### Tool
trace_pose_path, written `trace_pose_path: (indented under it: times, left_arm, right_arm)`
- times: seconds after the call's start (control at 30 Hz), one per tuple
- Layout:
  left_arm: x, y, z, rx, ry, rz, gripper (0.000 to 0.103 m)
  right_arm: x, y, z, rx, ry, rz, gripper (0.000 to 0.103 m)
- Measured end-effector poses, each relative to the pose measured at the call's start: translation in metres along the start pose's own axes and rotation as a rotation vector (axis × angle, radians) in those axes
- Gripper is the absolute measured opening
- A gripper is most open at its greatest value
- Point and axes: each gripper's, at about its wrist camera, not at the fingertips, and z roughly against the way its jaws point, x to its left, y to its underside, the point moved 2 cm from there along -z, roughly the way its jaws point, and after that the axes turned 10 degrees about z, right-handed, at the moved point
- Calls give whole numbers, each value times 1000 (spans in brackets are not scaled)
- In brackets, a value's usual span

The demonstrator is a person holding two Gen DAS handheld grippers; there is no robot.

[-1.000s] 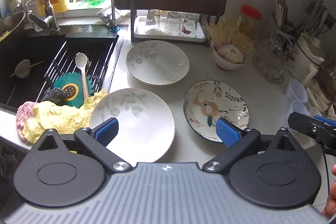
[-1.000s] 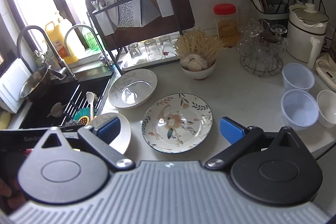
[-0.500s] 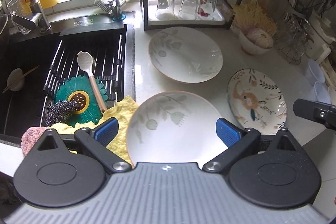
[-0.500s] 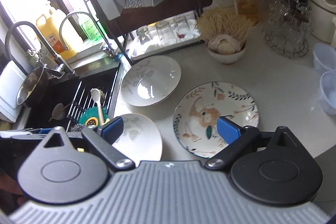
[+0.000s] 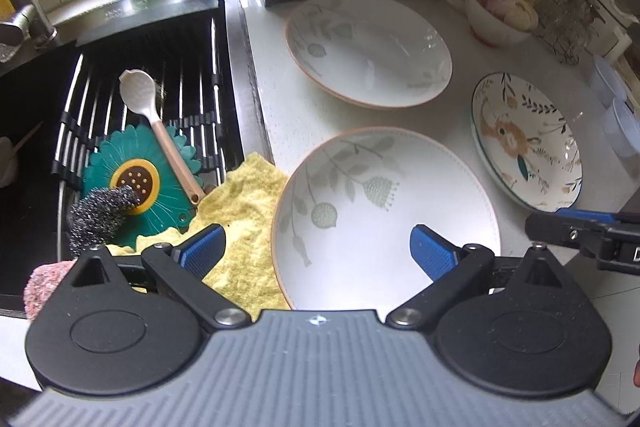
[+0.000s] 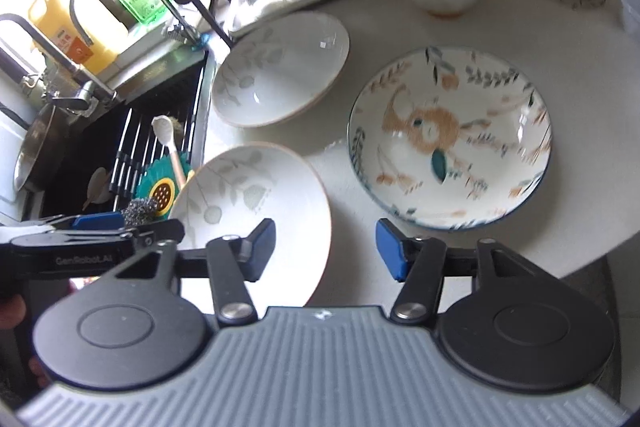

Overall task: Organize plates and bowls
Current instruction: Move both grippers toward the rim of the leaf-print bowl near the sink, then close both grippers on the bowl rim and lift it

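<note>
Between the left gripper (image 5: pixel 316 247) blue pads: near leaf bowl (image 5: pixel 384 215), jaws spread wide, nothing held. Right gripper (image 6: pixel 325 247) also wide open, empty; bowl edge by its left pad, floral plate (image 6: pixel 450 143) ahead-right. Only the left view shows the yellow cloth (image 5: pixel 244 203) under its left pad.

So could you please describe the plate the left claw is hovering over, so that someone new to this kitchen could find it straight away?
Start at the black sink, then move right onto the white counter. Of the two pale leaf-print plates beside the sink, it is the near plate, whose left rim sits against the yellow cloth. The far plate sits by the glass rack, and the third plate has an orange animal and a blue rim.
</note>
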Motion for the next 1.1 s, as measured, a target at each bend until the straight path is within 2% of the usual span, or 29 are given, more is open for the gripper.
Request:
trace_pose_path:
  times: [0.13,0.23,0.33,0.47,0.63,0.67,0.7,0.83,1.0,1.1]
  left_arm:
    - [8,6,-22,45,30,4,98]
    - [14,10,-32,52,37,6,89]
    - [22,11,-41,60,45,19,80]
    - [32,9,-48,64,63,54,58]
    - [35,7,-48,33,80,76,42]
    - [36,7,-48,29,77,82,38]
    - [37,7,-49,26,78,88,37]
    - [39,6,-48,7,82,111,34]
    - [38,6,-49,5,95,115,31]
    - [35,6,-51,1,104,109,28]
  right_arm:
    - [6,10,-17,14,-6,-17,54]
    - [9,14,-27,16,-5,-26,51]
    - [10,19,-37,17,2,-34,51]
    - [10,23,-46,12,14,-31,51]
    - [5,25,-53,-3,60,-46,49]
    - [3,25,-54,-3,65,-47,46]
    - [2,25,-54,-9,68,-39,41]
    - [-3,24,-56,-24,25,-65,35]
    - [-5,24,-58,-38,-22,-96,20]
    - [-3,23,-61,-34,-41,-95,19]
